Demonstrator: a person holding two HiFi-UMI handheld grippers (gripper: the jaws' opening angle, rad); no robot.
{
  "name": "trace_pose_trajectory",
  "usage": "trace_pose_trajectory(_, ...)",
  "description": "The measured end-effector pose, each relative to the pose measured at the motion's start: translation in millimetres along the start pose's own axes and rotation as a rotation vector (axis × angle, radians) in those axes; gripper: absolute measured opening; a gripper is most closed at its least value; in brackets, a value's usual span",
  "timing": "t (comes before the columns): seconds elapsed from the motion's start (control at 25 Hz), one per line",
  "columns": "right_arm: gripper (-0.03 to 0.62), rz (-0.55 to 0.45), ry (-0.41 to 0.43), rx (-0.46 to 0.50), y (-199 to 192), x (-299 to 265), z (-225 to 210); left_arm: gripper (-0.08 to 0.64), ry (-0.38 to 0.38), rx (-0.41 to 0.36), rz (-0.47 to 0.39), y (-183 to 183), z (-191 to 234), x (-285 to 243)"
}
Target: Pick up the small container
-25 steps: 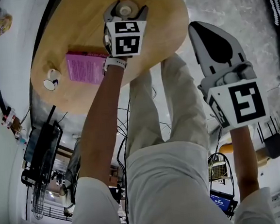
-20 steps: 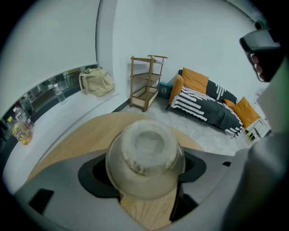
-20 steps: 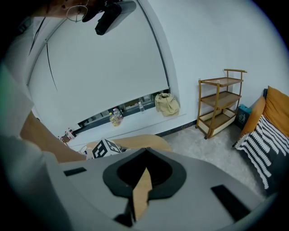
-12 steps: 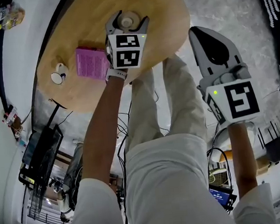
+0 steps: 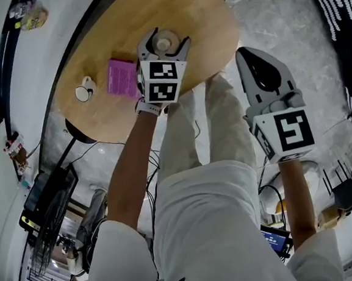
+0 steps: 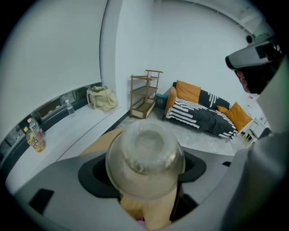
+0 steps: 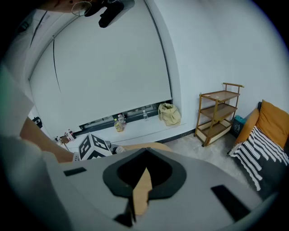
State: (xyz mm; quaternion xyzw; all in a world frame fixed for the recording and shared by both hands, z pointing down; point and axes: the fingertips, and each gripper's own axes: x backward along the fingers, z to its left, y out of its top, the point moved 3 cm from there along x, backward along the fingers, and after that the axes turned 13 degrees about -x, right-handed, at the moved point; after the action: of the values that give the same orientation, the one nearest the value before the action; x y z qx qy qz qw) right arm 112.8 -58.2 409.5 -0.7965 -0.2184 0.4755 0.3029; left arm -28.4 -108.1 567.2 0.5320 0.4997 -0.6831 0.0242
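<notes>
A round wooden bench (image 5: 205, 15) stands on a grey marbled floor (image 5: 289, 29), with a pink book (image 5: 121, 77) and a white cup (image 5: 85, 91) lying on it. The left arm reaches out over the bench; the left gripper (image 5: 166, 40) has its jaws closed around the small container (image 6: 144, 158). The right gripper (image 5: 251, 60) hangs beside the bench over the floor, its jaws together and empty.
</notes>
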Motion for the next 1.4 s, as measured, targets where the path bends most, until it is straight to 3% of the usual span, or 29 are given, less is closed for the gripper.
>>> trace_pose_trajectory(0.56,0.007,-0.055,-0.037,-0.006,24,41,53,0.35,0.04,0.021,-0.085,25,11,112)
trace_pose_trajectory(0.92,0.006,-0.119,-0.06,0.026,52,77,71,0.35,0.093,0.136,-0.161,44,17,198)
trace_pose_trajectory(1.4,0.007,-0.169,-0.075,0.043,66,117,102,0.35,0.159,0.163,-0.208,56,27,284)
